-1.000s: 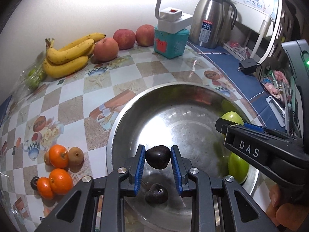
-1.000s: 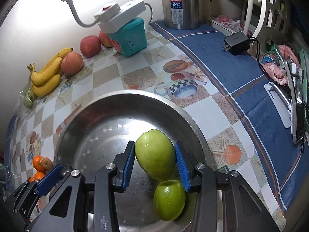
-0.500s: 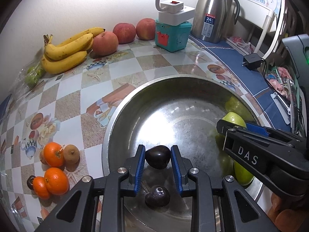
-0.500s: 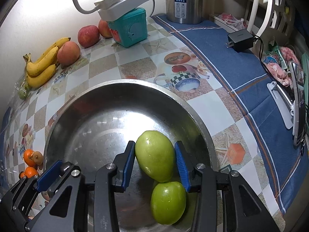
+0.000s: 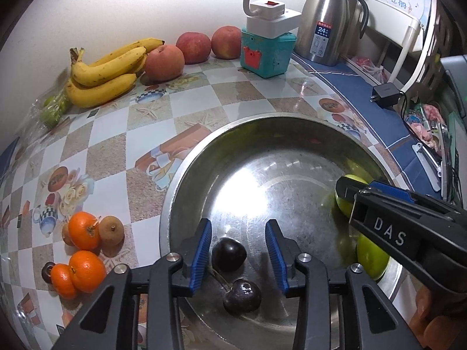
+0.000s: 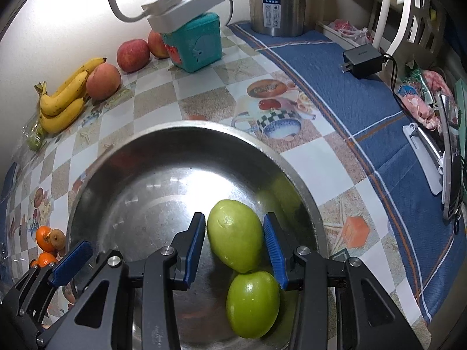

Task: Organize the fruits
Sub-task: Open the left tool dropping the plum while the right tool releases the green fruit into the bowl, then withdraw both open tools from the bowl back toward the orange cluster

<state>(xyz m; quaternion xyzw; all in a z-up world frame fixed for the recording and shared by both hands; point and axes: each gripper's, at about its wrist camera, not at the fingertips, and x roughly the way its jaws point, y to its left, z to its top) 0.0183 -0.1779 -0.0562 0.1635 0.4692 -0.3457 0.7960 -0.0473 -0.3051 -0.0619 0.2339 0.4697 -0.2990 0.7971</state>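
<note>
1. The left hand-held gripper (image 5: 238, 250) hung over the near part of the steel basin (image 5: 204, 157), pointing steeply down, and its jaws were opening. The blue pads stood clear of the dark cherry (image 5: 228, 253) between them; that cherry lay on the basin floor, nearer the left pad than the right.
2. A second dark cherry (image 5: 242, 291) lay just behind the first, toward the gripper's body, with a thin stem running between the two.
3. The right hand-held gripper (image 6: 233, 248) pinched a green fruit (image 6: 235, 234), an egg-shaped one whose long axis ran roughly along the fingers, tilted a little to the left at its far end. Both pads looked to be against its sides, though the left-hand contact was hard to confirm.
4. A second green fruit (image 6: 252, 303) lay directly below the held one, touching its near end, close to the basin's right wall.
5. The coming move seemed to turn on this: the held green fruit sat right over its neighbour, so releasing it would likely leave it resting against that fruit.
6. Outside the basin, on the table (image 5: 111, 151), the bananas (image 5: 105, 75), peaches (image 5: 192, 48), oranges (image 5: 84, 230) and a small brown fruit (image 5: 111, 231) waited on the left, so the left hand was the nearer one for them.
</note>
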